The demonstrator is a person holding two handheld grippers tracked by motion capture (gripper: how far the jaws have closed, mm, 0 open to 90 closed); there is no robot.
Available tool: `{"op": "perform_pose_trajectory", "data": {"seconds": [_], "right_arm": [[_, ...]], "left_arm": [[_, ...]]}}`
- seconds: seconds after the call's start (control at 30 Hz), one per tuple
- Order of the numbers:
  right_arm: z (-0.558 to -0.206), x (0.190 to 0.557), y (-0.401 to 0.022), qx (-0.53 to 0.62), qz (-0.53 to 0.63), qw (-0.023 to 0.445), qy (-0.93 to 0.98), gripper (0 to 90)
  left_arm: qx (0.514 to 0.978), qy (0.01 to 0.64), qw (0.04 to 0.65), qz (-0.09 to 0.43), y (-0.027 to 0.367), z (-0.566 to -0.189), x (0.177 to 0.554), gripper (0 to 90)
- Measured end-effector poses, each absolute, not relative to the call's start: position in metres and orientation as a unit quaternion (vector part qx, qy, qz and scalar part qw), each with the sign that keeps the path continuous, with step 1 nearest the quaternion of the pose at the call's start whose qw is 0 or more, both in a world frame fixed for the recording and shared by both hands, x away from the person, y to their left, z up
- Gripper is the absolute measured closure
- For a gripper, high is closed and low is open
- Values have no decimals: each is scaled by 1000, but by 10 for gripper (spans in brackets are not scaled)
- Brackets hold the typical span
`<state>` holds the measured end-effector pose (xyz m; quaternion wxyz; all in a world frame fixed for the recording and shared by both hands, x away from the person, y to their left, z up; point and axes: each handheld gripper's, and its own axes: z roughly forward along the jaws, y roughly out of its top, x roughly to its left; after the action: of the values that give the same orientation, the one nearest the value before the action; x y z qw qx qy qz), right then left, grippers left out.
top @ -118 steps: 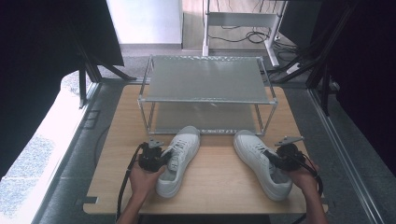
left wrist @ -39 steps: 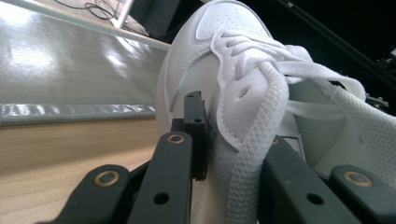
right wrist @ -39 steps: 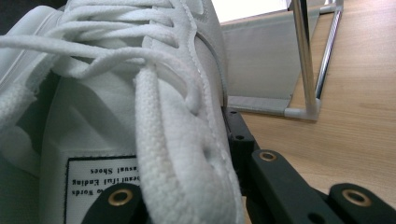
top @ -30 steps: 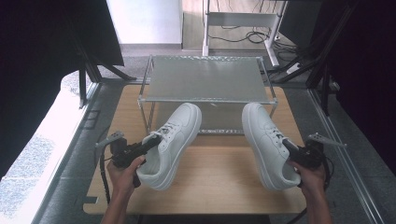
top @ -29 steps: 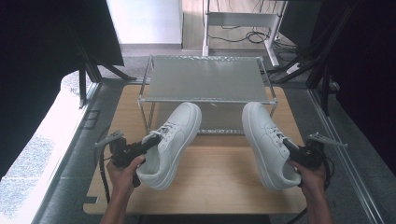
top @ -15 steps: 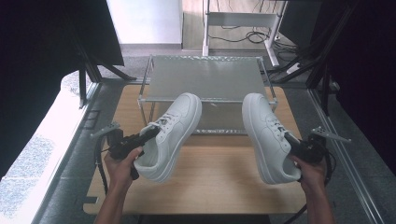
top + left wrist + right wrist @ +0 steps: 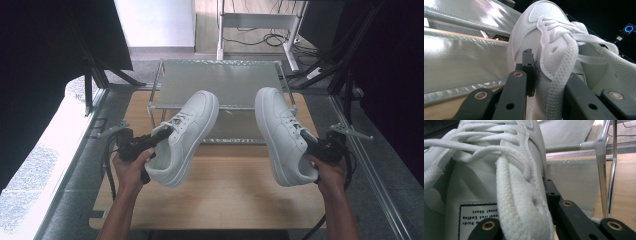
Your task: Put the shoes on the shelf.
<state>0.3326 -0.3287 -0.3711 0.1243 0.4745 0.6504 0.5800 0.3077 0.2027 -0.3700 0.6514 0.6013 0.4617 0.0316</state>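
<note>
Two white lace-up sneakers are held up above the wooden table [image 7: 225, 195], toes pointing at a two-shelf metal rack [image 7: 220, 82]. My left gripper [image 7: 159, 135] is shut on the side wall of the left sneaker [image 7: 187, 135] near its collar. In the left gripper view the jaws pinch that sneaker [image 7: 541, 30] beside the laces, at the left gripper [image 7: 549, 77]. The right sneaker [image 7: 280, 132] is clamped at its collar by my right gripper [image 7: 311, 141]. In the right gripper view the right gripper [image 7: 524, 205] grips the right sneaker [image 7: 499, 157], tongue label showing.
The rack has grey fabric shelves [image 7: 461, 57] and thin chrome posts [image 7: 601, 157]; it stands at the table's far half. Bare wood lies below the sneakers. Dark screens and black frame bars flank the table; cables trail from both grippers.
Both sneakers were lifted off the table and carried forward; over the last second they rose a little more and moved toward the rack's front edge.
</note>
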Motion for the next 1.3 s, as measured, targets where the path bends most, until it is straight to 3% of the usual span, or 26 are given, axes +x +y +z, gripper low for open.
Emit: {"op": "perform_pose_trajectory", "data": {"seconds": [1.3], "right_arm": [[-310, 387, -291, 483, 579, 136, 643, 867]], "left_arm": [[572, 485, 660, 41, 204, -329, 358, 826]]}}
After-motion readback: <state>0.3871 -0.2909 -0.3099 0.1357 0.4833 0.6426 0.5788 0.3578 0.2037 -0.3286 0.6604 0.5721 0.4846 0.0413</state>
